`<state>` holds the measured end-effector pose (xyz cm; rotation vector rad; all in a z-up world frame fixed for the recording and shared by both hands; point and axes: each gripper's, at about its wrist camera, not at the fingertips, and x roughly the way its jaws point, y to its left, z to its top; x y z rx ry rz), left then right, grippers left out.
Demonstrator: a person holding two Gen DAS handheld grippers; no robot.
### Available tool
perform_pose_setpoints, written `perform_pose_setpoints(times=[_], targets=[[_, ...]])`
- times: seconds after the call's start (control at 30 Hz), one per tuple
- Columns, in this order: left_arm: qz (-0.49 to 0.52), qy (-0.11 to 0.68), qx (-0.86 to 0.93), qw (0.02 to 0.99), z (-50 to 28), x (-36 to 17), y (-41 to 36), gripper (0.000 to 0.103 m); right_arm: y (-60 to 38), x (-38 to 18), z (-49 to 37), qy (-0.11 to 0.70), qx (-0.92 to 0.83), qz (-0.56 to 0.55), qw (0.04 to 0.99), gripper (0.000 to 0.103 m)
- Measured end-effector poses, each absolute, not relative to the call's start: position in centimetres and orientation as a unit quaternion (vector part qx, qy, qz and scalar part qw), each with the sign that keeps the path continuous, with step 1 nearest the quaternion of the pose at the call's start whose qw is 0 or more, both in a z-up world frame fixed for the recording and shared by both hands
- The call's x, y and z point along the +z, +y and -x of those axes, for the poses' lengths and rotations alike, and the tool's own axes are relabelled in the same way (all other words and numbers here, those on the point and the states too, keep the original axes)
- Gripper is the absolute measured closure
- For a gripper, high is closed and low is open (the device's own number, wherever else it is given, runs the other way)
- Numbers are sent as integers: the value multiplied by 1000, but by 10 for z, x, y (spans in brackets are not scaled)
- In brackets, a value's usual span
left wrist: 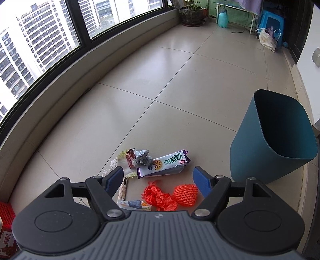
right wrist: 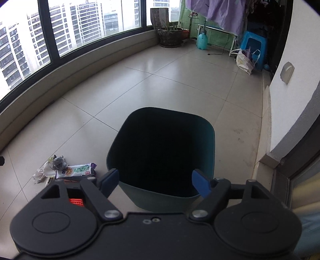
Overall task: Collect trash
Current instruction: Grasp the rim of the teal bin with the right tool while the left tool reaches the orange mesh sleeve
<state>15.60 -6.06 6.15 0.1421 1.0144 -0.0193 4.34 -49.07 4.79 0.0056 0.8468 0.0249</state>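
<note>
A pile of trash lies on the tiled floor: a purple-and-white snack wrapper [left wrist: 166, 163], crumpled grey paper [left wrist: 141, 159], a red plastic bag [left wrist: 160, 197] and an orange foam fruit net [left wrist: 185, 195]. My left gripper [left wrist: 158, 178] is open and empty, hovering just above the pile. A teal trash bin [left wrist: 270, 140] stands to its right. My right gripper [right wrist: 155, 180] is open and empty, right above the bin's near rim [right wrist: 160, 202]. The wrapper [right wrist: 77, 171] also lies left of the bin in the right wrist view.
A curved window ledge [left wrist: 80, 84] runs along the left. A red basket [left wrist: 6, 215] and a carton [left wrist: 8, 244] sit at lower left. A plant pot [left wrist: 191, 15], a spray bottle [left wrist: 223, 19], a blue stool [left wrist: 271, 26] and bags [left wrist: 267, 38] stand at the far end.
</note>
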Motion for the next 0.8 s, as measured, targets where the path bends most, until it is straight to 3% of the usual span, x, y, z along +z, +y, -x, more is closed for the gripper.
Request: perform_pose_setpoints(times=[0.2,0.5,0.8], targets=[[-56,495,-26,867,-172,35,-57,27,-504,43,-72,415,-15,34,909,26],[-69,544,-38,835,-187,-15,-59,27,-548,-4,-118,476,-56,-26,877,44],[-87,613,-62,782,-194,-106,-57,27,-552,-56,-139,529,-87,-46,843,64]])
